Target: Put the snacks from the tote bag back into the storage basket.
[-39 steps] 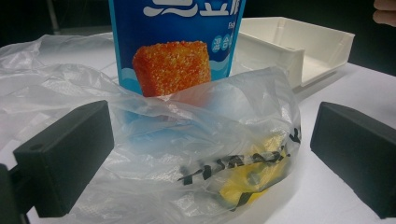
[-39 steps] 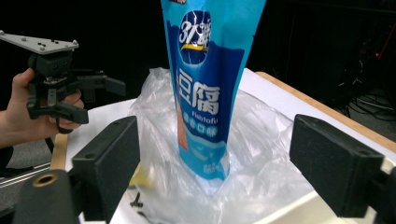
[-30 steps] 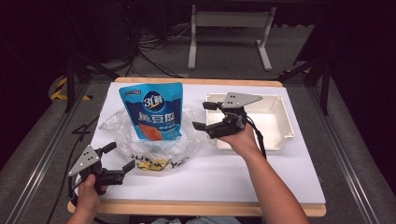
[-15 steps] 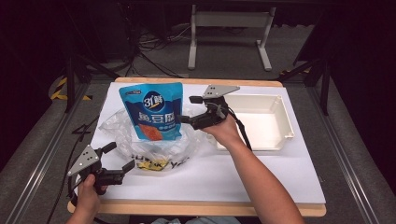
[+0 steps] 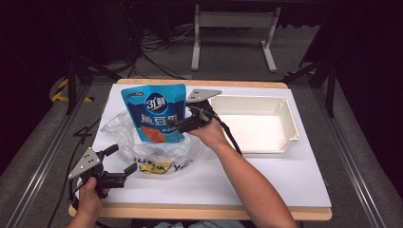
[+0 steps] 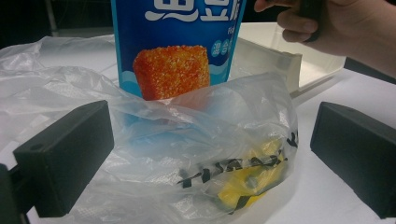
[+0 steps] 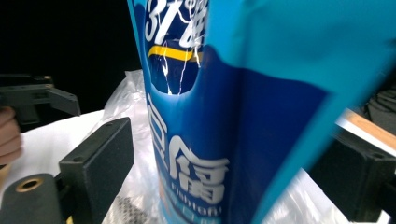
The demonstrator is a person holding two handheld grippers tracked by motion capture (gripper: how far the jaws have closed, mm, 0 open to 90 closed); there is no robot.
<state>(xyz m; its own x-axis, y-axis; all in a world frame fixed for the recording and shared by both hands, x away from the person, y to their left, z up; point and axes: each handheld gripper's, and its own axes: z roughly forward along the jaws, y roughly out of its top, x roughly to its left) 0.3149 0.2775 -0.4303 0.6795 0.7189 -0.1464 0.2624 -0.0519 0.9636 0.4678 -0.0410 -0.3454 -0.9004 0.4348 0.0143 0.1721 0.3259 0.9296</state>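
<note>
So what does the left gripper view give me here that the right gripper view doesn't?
Left gripper view alone: the pouch's orange fish-cake picture, a yellow packet inside the clear plastic bag, the white tray, and the right hand. Right gripper view alone: the pouch's upper logo close up, and the left gripper beyond. Both: the blue pouch standing in the bag, between open jaws.

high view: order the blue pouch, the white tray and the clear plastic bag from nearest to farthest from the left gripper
From the left gripper, at the table's near left corner:
1. clear plastic bag, just ahead of its fingers, left of centre.
2. blue pouch, standing up in that bag, farther back.
3. white tray, across the table on the right side.
</note>
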